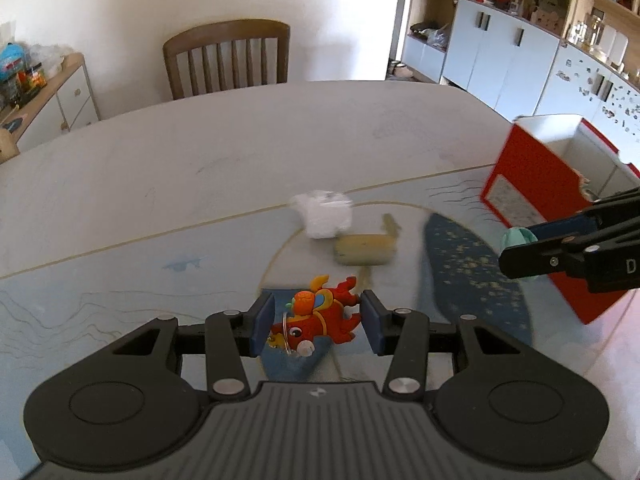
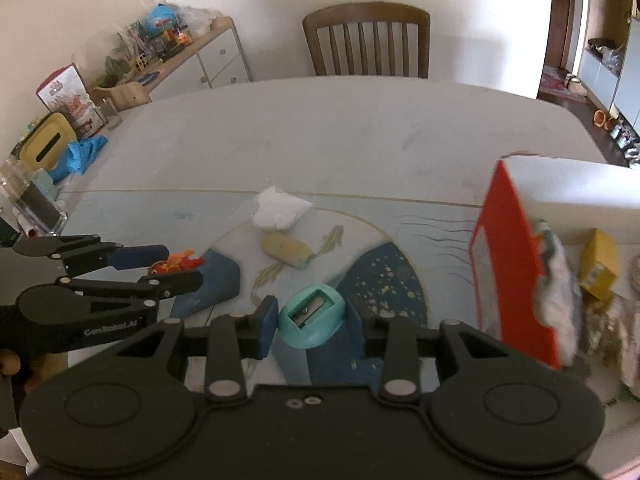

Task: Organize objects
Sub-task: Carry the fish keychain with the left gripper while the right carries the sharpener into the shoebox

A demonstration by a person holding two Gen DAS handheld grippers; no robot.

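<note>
The left gripper [image 1: 318, 322] was clamped on a small red-and-orange rubbery fish-shaped toy keychain [image 1: 320, 318], w/ both blue pads pressing its sides & the toy held clear above the table. The right gripper [image 2: 310, 320] was gripping a teal plastic pencil sharpener [image 2: 312, 316] w/ a metal blade, squeezed betw. its blue pads, also lifted off the surface. In the left wrist view the right gripper showed at the right edge, the teal sharpener [image 1: 516, 237] poking out of its tip, just in front of the red-and-white open cardboard box [image 1: 552, 184]. The box stood at the table's right side; in the right wrist view sth. grey-white & a yellow item lay inside, too blurred to name. On the pale table [image 1: 240, 140] w/ its blue-patterned mat lay a crumpled white plastic bag [image 1: 324, 216] & right beside it a beige oblong capsule-like object [image 1: 364, 250], both near the middle. A brown wooden slat-back chair [image 1: 228, 60] stood at the far edge.
</note>
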